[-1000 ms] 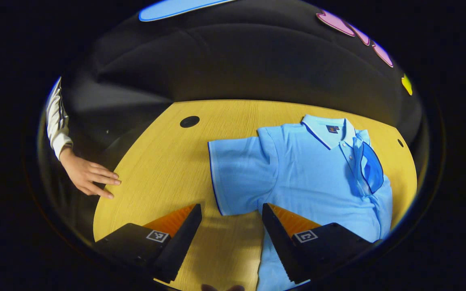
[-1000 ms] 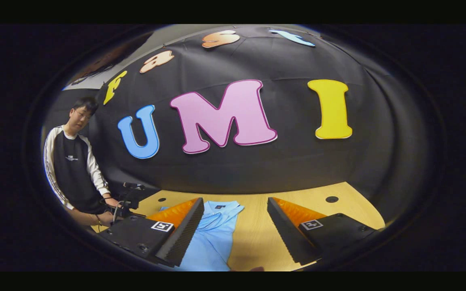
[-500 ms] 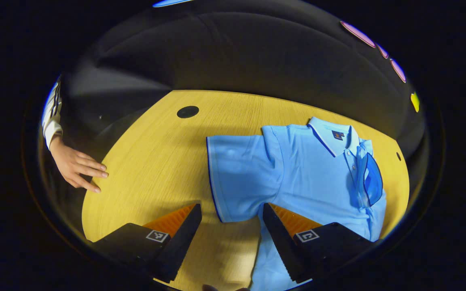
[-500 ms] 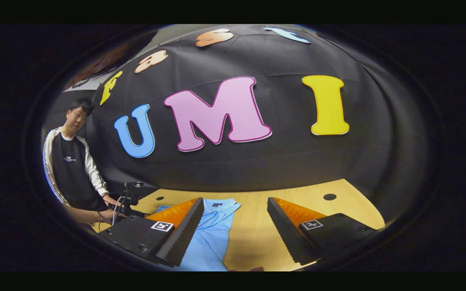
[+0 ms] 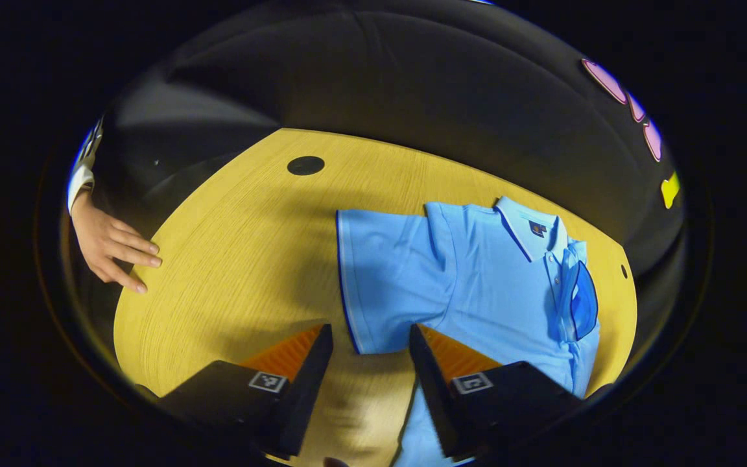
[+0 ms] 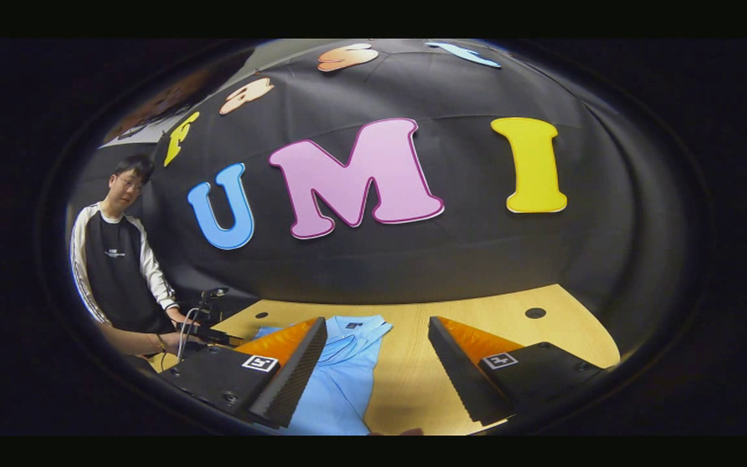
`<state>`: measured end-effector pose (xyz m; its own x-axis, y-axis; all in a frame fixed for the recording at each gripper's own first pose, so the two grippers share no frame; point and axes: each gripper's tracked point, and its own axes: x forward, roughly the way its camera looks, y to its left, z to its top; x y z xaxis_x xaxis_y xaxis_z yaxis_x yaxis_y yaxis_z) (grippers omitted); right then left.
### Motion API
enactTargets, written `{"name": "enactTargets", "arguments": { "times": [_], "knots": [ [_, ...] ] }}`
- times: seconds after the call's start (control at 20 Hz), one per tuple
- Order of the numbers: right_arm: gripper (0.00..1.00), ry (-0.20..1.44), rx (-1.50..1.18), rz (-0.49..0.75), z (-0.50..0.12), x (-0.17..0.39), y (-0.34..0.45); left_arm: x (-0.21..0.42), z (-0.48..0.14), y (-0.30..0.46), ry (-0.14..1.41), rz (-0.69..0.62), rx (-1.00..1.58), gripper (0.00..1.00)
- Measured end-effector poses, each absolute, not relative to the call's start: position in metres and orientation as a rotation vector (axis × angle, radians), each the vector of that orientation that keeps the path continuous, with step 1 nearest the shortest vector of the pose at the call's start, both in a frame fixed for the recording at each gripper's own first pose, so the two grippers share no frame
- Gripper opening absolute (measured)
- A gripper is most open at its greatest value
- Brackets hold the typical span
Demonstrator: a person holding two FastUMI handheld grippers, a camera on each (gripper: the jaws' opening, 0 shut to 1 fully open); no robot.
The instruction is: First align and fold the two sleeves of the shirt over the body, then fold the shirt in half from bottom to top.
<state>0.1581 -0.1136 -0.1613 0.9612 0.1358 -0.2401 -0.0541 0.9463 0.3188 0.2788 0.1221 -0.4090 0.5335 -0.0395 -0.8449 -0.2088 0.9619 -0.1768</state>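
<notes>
Wooden table (image 5: pixel 237 259) is seen spanning both views, with two dark round holes set into it, one at the far left (image 5: pixel 305 165) and one at the far right (image 6: pixel 535 312). Light blue polo shirt (image 5: pixel 477 279) is laid flat on the table, collar (image 5: pixel 532 227) toward the far side; one short sleeve (image 5: pixel 383 279) is spread out flat to the left, the opposite sleeve (image 5: pixel 584 301) is already folded in over the body. A person in a dark top with white striped sleeves (image 6: pixel 114 272) is stationed at the left edge, bare hand (image 5: pixel 111 250) rested flat on the table edge. Left gripper (image 5: pixel 368 363) is positioned just off the near corner of the spread sleeve, jaws spread, nothing pinched. Right gripper (image 6: pixel 377 370) is held over the near edge of the shirt, jaws spread wide, nothing gripped.
</notes>
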Motion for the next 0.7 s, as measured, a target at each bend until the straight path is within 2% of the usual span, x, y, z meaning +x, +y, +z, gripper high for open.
{"name": "enactTargets", "arguments": {
  "times": [0.05, 0.1, 0.15, 0.2, 0.25, 0.3, 0.35, 0.4, 0.55, 0.65, 0.7],
  "knots": [
    [0.98, 0.263, 0.316, 0.099, -0.161, 0.156, -0.112, 0.277, -0.409, 0.125, 1.01, 0.115, -0.259, 0.77],
    [0.98, 0.263, 0.315, 0.1, -0.159, 0.156, -0.113, 0.277, -0.411, 0.127, 1.011, 0.121, -0.25, 0.46],
    [0.98, 0.261, 0.314, 0.1, -0.158, 0.154, -0.113, 0.277, -0.411, 0.126, 1.015, 0.122, -0.237, 0.58],
    [0.98, 0.257, 0.313, 0.099, -0.156, 0.153, -0.114, 0.277, -0.411, 0.125, 1.021, 0.121, -0.217, 0.44],
    [0.98, 0.255, 0.313, 0.098, -0.154, 0.153, -0.116, 0.275, -0.412, 0.125, 1.032, 0.123, -0.196, 0.44],
    [0.98, 0.255, 0.317, 0.097, -0.153, 0.152, -0.116, 0.276, -0.412, 0.124, 1.037, 0.122, -0.177, 0.52],
    [0.98, 0.255, 0.323, 0.097, -0.153, 0.153, -0.118, 0.276, -0.411, 0.124, 1.041, 0.12, -0.169, 0.51],
    [0.98, 0.255, 0.327, 0.094, -0.152, 0.154, -0.119, 0.278, -0.411, 0.122, 1.04, 0.121, -0.171, 0.4],
    [0.98, 0.253, 0.331, 0.093, -0.152, 0.153, -0.12, 0.278, -0.41, 0.116, 1.057, 0.127, -0.208, 0.28],
    [0.98, 0.259, 0.329, 0.094, -0.154, 0.151, -0.123, 0.278, -0.409, 0.116, 1.059, 0.139, -0.256, 0.08],
    [0.98, 0.263, 0.332, 0.095, -0.156, 0.15, -0.123, 0.279, -0.406, 0.115, 1.059, 0.139, -0.262, 0.06]
  ]
}}
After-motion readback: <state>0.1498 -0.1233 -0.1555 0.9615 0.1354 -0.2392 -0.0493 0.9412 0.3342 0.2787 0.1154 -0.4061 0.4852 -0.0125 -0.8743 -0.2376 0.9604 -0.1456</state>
